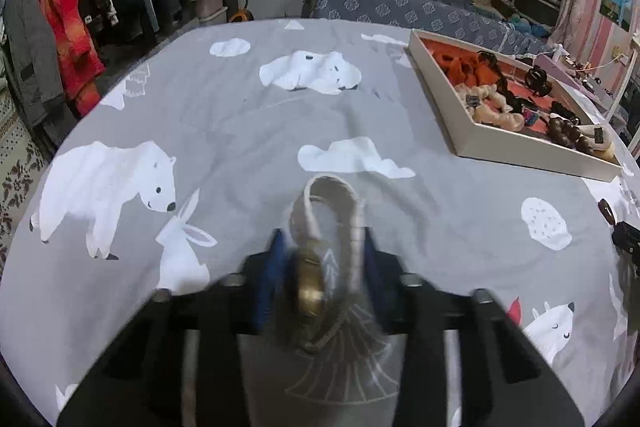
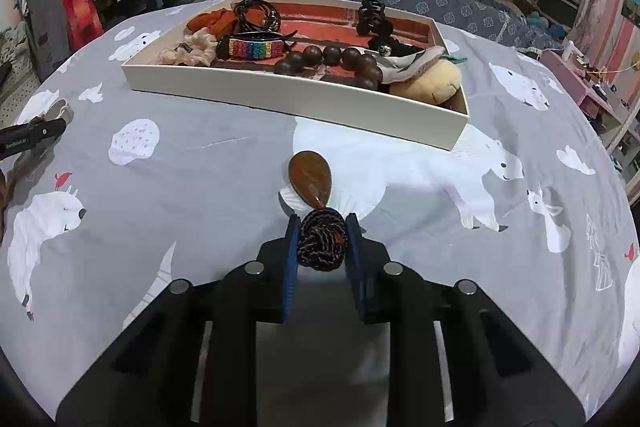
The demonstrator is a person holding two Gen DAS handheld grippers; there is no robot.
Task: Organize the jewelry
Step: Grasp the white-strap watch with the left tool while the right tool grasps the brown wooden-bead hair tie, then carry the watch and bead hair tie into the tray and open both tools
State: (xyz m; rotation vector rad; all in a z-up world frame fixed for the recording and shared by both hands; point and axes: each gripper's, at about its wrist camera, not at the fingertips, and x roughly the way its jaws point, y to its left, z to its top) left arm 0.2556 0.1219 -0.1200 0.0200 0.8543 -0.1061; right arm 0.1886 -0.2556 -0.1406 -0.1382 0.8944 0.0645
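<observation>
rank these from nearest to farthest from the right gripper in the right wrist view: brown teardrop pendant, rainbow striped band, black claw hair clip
1. Brown teardrop pendant: on the bedsheet just ahead of the right gripper, whose pads press on its dark braided cord.
2. Rainbow striped band: in the white tray, left of centre.
3. Black claw hair clip: by the tray's far wall.

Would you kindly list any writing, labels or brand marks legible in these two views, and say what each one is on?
"CenRobot.AI", roughly, small and partly cut off: white print on the black arm of the left tongs at the left edge of the right wrist view.
Dark tags on the cream fabric scrunchies in the shallow white cardboard tray: too small to read.
Nothing else legible.
</observation>
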